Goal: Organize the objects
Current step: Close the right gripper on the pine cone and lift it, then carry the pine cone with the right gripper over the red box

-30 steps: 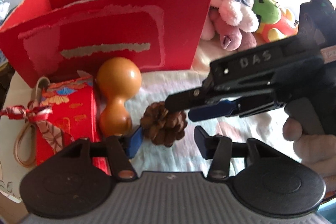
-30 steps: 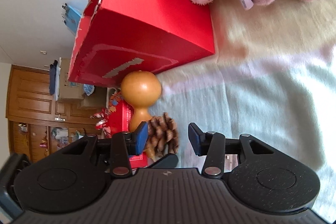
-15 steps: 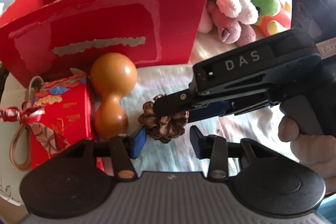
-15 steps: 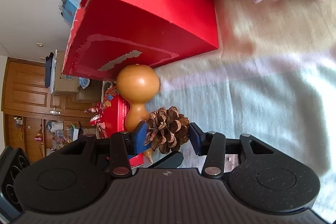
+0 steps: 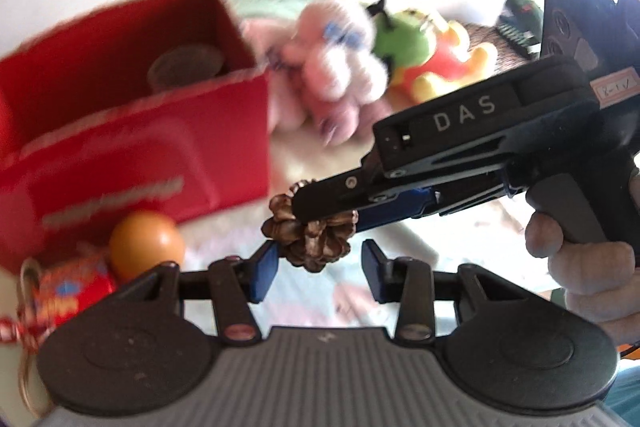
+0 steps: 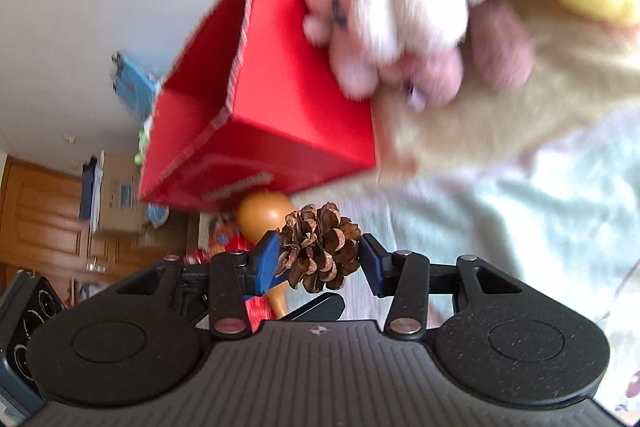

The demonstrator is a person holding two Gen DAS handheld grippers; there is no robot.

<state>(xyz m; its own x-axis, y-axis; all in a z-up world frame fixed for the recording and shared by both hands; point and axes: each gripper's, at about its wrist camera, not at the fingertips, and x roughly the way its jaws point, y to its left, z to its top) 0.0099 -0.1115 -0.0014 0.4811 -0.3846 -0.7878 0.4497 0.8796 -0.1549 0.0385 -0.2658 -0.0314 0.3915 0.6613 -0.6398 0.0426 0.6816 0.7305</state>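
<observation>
A red box (image 6: pixel 280 115), orange gourd (image 6: pixel 264 215) and plush toys (image 6: pixel 400 7) lie beyond. The right gripper (image 6: pixel 318 261) fingers clamp the pinecone (image 6: pixel 320 253), lifted clear; the left gripper (image 5: pixel 318 269) fingers gape empty beneath it.

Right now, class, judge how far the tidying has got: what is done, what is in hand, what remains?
Done: a round grey object already sits in the red box.
In hand: the right gripper is shut on the pine cone, lifted clear of the cloth; the left gripper is open and empty.
Left: the orange gourd and small red gift box lie beside the box, the plush toys behind.
</observation>
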